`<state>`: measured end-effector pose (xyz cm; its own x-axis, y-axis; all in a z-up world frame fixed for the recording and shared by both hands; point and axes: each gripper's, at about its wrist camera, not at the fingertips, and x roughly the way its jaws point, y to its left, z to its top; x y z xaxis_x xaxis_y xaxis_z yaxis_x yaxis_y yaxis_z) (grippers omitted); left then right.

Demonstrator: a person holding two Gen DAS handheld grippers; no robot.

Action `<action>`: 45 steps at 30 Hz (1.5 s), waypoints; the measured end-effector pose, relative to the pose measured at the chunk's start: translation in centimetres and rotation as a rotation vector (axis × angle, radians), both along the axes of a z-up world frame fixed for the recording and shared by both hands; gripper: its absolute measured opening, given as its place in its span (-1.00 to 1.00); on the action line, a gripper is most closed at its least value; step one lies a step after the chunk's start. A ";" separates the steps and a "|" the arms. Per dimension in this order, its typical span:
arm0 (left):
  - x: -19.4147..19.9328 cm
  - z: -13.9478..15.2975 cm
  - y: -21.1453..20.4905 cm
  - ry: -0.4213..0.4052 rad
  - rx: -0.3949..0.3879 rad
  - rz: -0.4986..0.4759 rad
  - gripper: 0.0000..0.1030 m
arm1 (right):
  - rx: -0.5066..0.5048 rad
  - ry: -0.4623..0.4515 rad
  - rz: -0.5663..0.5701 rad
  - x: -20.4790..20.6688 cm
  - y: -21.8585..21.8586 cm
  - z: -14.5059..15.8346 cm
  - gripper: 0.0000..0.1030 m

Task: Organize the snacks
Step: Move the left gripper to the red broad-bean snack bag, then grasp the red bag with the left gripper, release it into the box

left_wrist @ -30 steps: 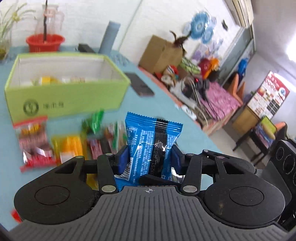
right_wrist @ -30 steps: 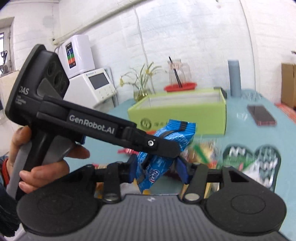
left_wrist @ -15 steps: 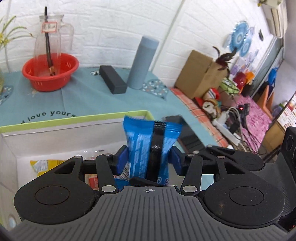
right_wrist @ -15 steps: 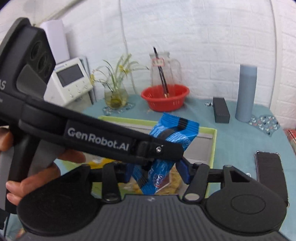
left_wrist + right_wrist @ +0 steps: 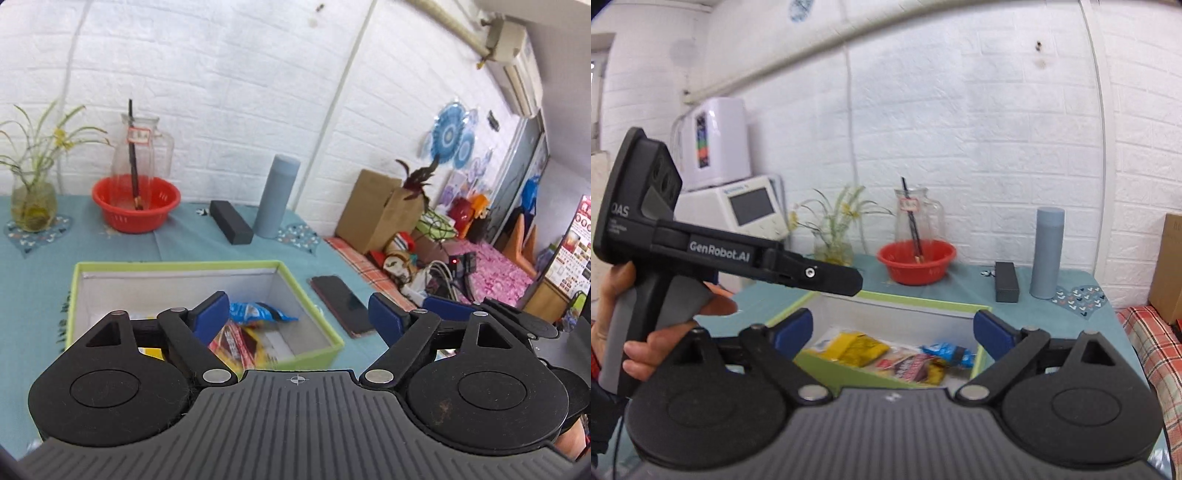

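Note:
A green box [image 5: 306, 288] with a white inside stands on the teal table. The blue snack packet [image 5: 258, 313] lies inside it on several other snack packets, red and yellow. My left gripper [image 5: 297, 314] is open and empty above the box's near right part. My right gripper [image 5: 893, 328] is open and empty, held above the same box [image 5: 923, 301]; the blue packet [image 5: 945, 352] shows at its right end. The left gripper's body [image 5: 738, 254] crosses the right wrist view at the left, held in a hand.
A phone [image 5: 341, 304] lies right of the box. Behind stand a black case [image 5: 231, 221], a grey-blue bottle [image 5: 275, 201], a red basin [image 5: 136, 203] with a glass jug, and a plant vase [image 5: 31, 203]. The table's right edge runs past the phone.
Both grippers have opened and let go of the blue packet, which now lies in the box. Both grippers have risen and tilted up from over the box.

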<state>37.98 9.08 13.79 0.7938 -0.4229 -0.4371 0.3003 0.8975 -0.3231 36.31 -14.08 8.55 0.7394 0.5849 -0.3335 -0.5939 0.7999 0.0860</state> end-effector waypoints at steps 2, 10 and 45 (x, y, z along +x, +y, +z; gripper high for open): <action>-3.3 -0.1 0.7 -0.020 -0.001 0.015 0.57 | 0.009 -0.009 0.018 -3.1 0.3 -0.3 0.99; -15.4 -5.9 5.3 0.028 0.074 0.251 0.77 | -0.002 0.158 0.129 -12.0 4.2 -7.5 0.99; -12.7 -9.0 9.0 0.208 -0.060 0.130 -0.63 | -0.172 0.152 0.225 -9.2 15.9 -9.1 0.52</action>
<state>25.30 18.06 4.81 0.7390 -0.3533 -0.5736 0.1053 0.9016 -0.4196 27.06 1.84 -0.57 0.5318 0.6536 -0.5385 -0.7486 0.6601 0.0619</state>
